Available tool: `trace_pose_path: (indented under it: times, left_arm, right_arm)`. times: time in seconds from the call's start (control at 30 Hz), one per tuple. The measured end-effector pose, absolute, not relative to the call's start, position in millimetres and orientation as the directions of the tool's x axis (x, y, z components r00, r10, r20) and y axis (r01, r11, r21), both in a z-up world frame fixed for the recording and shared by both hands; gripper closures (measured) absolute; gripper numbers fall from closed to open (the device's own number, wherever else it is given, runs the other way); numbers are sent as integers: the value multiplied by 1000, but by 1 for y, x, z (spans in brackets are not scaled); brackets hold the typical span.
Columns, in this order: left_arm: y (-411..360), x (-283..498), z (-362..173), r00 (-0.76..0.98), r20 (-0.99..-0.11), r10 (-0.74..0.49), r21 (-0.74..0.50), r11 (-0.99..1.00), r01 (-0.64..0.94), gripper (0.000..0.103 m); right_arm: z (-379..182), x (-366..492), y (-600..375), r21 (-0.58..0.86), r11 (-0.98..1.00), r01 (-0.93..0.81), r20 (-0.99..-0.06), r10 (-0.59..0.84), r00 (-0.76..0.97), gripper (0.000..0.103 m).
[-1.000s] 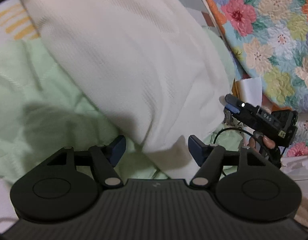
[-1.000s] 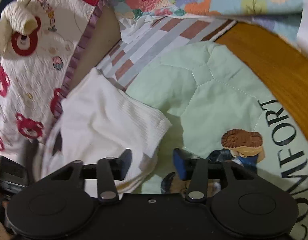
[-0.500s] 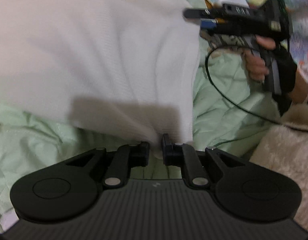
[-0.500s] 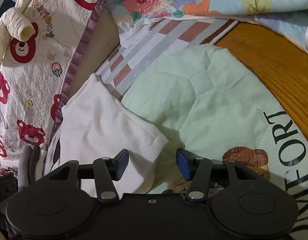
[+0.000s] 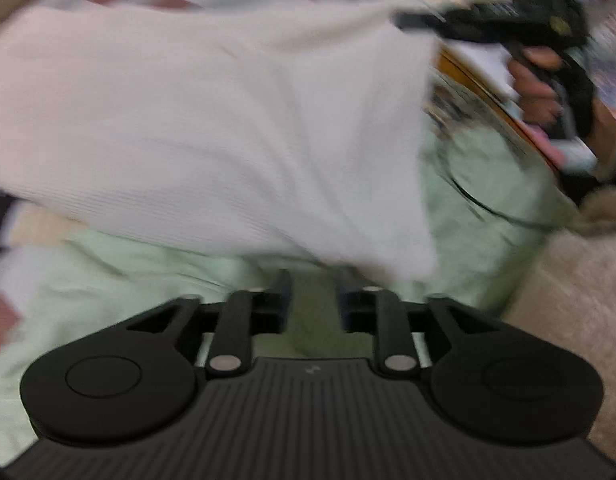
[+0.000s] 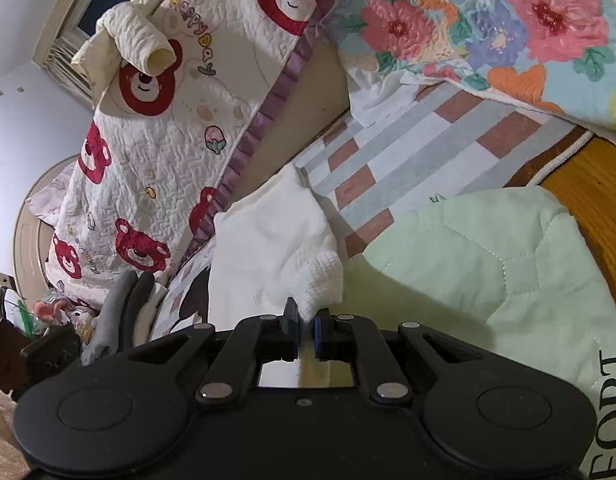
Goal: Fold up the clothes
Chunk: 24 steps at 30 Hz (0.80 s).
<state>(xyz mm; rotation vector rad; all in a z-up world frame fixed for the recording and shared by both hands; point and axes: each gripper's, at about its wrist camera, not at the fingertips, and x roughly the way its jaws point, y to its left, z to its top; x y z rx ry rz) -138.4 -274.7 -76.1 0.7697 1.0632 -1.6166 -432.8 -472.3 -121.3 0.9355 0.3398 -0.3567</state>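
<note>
Spreading across a pale green quilted blanket [image 6: 487, 256], a white ribbed knit garment [image 6: 268, 248] has one corner pinched between the closing jaws of the right gripper [image 6: 306, 330].

Left gripper [image 5: 313, 300] hovers at the garment's near edge, its jaws opening with only blanket visible between them; that view is heavily blurred. Beyond lie a grey-and-brown striped sheet [image 6: 407, 148], a white quilt printed with red bears [image 6: 168, 140], a floral quilt [image 6: 487, 28] and an orange wooden surface [image 6: 595, 188]. A hand [image 5: 535, 80] grips the right tool's black handle.
</note>
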Motion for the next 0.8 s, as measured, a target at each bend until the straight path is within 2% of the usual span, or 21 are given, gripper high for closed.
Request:
trace_pose_path:
  times: [0.17,0.3,0.57,0.8]
  left_arm:
    - [-265,-128,-60,-134,-776,-617,-143,-35,989,53]
    - [-261,-126,-52,-92,-704,-704,-109,-22,994,53]
    - [-262,-125,-58,-11,-678,-735,-43,25,999,47]
    - [-275,-98,-73,33,-648,-761,-98,125,987,43]
  right_arm:
    - [-100,-410,-479,781,535,322,-335,-77,939,93]
    - [-68,-366,-487,758,598,260,-319,-8,948,93]
    - [-24,-245,-521,719,666,200,-350,98,932,93]
    - [-39,-147,-564,736,612,289,-443,112,890,93]
